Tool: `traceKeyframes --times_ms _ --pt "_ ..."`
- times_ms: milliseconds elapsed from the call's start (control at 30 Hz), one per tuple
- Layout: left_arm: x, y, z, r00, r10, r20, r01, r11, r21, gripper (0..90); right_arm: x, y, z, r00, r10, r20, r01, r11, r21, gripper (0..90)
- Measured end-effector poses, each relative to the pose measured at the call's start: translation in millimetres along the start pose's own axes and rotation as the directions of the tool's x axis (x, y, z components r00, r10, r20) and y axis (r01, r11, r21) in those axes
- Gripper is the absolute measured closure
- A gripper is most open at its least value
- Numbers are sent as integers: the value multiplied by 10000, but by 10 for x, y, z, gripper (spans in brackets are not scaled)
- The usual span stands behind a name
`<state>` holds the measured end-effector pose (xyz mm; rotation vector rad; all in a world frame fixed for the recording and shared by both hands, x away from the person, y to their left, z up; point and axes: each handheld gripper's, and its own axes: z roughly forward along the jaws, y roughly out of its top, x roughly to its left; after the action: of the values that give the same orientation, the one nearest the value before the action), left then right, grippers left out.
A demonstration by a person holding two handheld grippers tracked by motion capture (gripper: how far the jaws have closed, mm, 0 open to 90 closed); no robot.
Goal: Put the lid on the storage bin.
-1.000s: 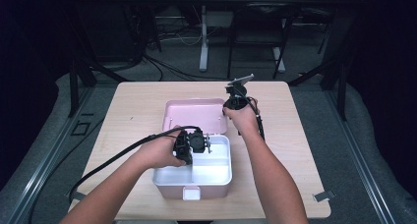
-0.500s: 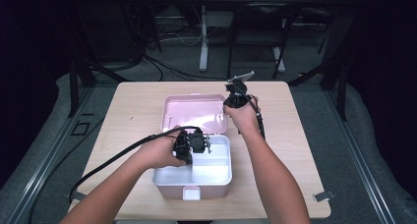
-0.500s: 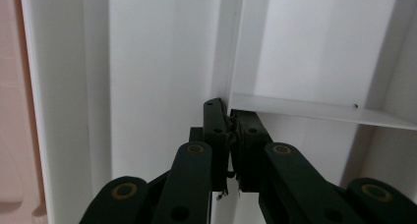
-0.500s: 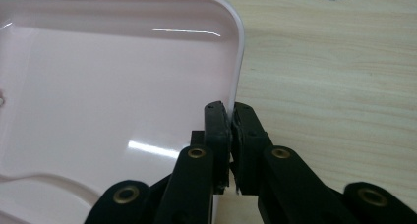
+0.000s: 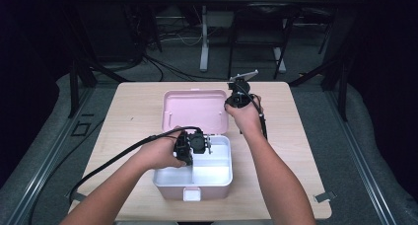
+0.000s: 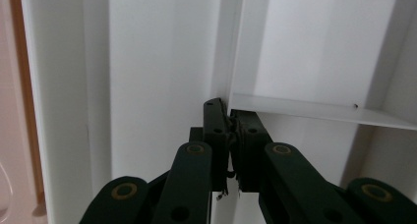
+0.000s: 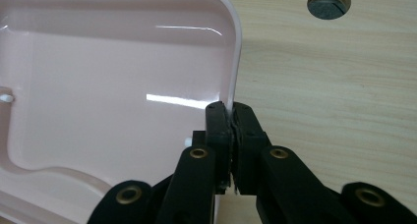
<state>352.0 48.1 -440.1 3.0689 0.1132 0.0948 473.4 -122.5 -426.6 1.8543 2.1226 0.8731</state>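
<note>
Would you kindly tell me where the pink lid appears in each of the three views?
High view: pink lid lies open at table centre, behind the white box.
Left gripper view: a pink strip at the left edge, probably the lid.
Right gripper view: fills the left half.
Shared landmark: the lid's rim, gripped by the right claw.

Pink lid [image 5: 195,110] lies open — flat behind the white-lined box [image 5: 194,177].

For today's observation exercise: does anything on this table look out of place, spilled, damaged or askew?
Nothing stands out. The pink lid lies flat and open behind the white box; the left gripper pinches the box's inner divider, and the right gripper pinches the lid's rim.
</note>
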Motion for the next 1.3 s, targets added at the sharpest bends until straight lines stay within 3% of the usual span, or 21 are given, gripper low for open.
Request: traceKeyframes --times_ms 667,1033,1067,1300 --pt "2 -2 3 10000 -10 19 10 10000 -44 859 35 -76 -292 9985 -375 -406 342 9964 -780 878" --pt "-2 -9 7 10000 -16 -43 16 9999 -125 859 86 -166 -416 9962 -782 -371 715 9852 -1559 879" --pt "-2 -8 2 10000 -4 -38 4 10000 -67 859 87 -169 -456 9958 -852 -327 804 9887 -1268 879" --pt "-21 -36 -4 9998 -13 -199 8 9997 -255 854 106 -223 -516 9947 -984 -299 926 9835 -1553 880"
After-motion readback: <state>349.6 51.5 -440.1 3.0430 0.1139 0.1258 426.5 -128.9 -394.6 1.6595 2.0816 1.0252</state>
